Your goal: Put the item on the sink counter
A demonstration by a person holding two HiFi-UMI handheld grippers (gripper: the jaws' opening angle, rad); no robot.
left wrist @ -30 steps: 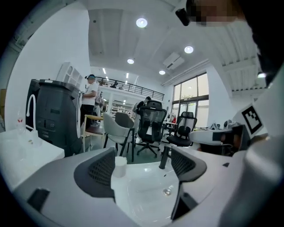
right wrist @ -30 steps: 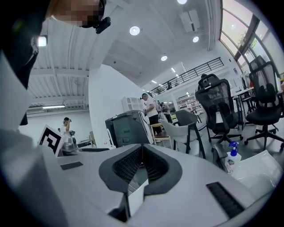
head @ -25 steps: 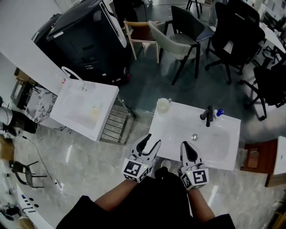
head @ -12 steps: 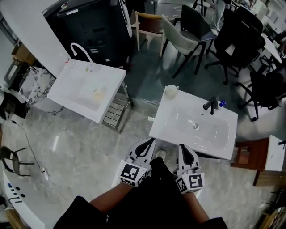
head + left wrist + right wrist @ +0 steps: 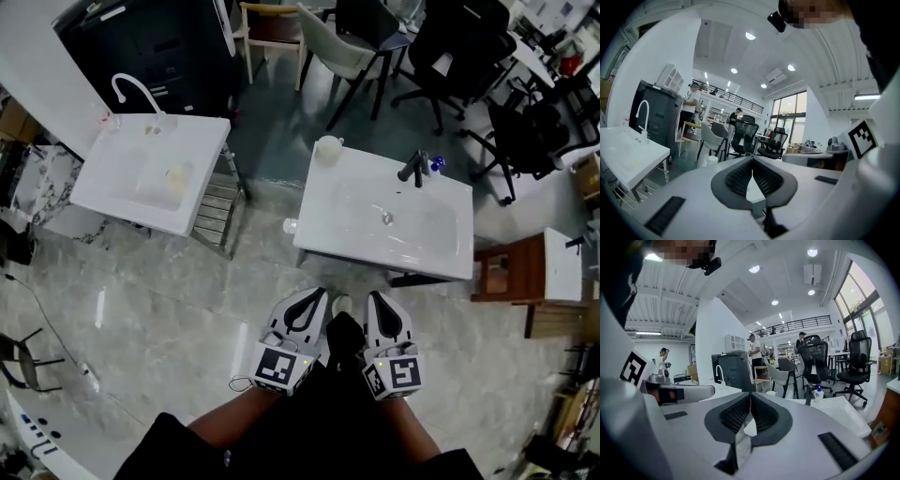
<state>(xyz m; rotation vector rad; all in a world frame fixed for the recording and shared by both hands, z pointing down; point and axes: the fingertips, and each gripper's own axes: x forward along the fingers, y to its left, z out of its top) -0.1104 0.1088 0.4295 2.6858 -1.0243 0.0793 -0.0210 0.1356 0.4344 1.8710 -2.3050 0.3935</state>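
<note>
The white sink counter [image 5: 323,234] with a dark faucet [image 5: 412,167] stands a step in front of me in the head view. A white cup [image 5: 327,147] sits on its far left corner, and a small blue-capped bottle [image 5: 434,164] stands beside the faucet. My left gripper [image 5: 307,302] and right gripper [image 5: 379,302] are held side by side low over the floor, short of the counter, both shut with nothing between the jaws. In the left gripper view the ribbed pads [image 5: 740,176] meet, with the cup [image 5: 711,160] beyond. In the right gripper view the pads [image 5: 761,414] are also pressed together.
A second white sink [image 5: 98,192] with a curved white faucet [image 5: 131,89] stands to the left, with a metal rack [image 5: 217,211] beside it. A small white object [image 5: 290,226] lies on the floor by the near sink. Chairs [image 5: 352,52] stand behind, and a wooden stool [image 5: 497,281] is at the right.
I have stepped back from the sink, so both grippers are now farther from its front edge. The left gripper's jaws, apart a second ago, have come together.
</note>
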